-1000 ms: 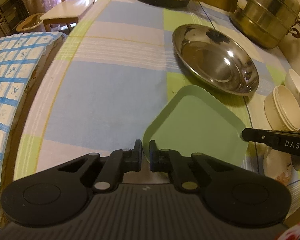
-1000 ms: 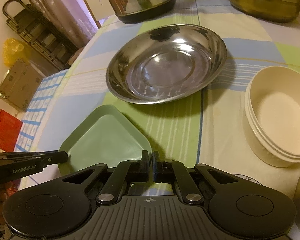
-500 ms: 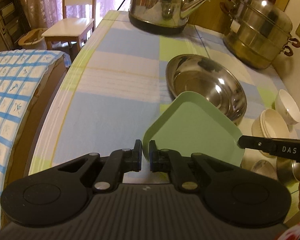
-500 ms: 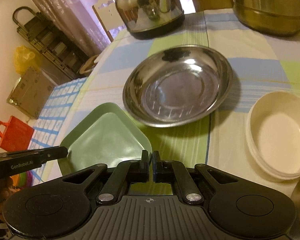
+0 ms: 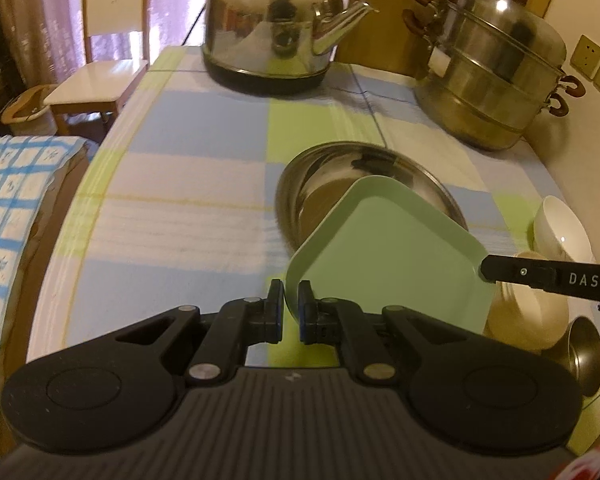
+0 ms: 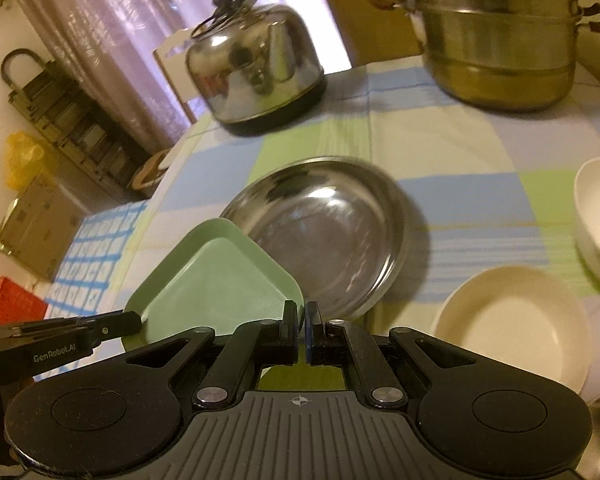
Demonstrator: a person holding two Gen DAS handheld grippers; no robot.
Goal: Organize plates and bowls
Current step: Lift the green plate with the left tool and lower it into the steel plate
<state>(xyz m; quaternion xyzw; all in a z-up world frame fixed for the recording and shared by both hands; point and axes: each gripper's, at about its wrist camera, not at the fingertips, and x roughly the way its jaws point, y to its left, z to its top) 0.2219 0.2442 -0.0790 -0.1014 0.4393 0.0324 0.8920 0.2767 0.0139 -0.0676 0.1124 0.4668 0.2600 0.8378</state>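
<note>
Green square plate (image 5: 392, 264) is hanging off the worktop (image 5: 188, 208), pinched at opposite corners: left claw (image 5: 290, 308) and right claw (image 6: 302, 330) are both clamping shut on its rim. Step in hand: carrying it w/ 2 claws, far corner overlapping the steel plate (image 6: 324, 232) just beyond. Next move, prob.: centering it over the steel plate, lowering level, both claws releasing together. Cream bowls (image 6: 512, 328) are sitting to the right; kettle (image 5: 272, 24) and steamer (image 5: 492, 80) are farthest back.

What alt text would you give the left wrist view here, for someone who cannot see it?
Two hand-held grippers carry a green square plate above a checked tablecloth: the left hand-held gripper is clamped on its near corner, the right hand-held gripper on its right corner. Behind it lies a steel dish, with a kettle and a steamer pot farther back.
</note>
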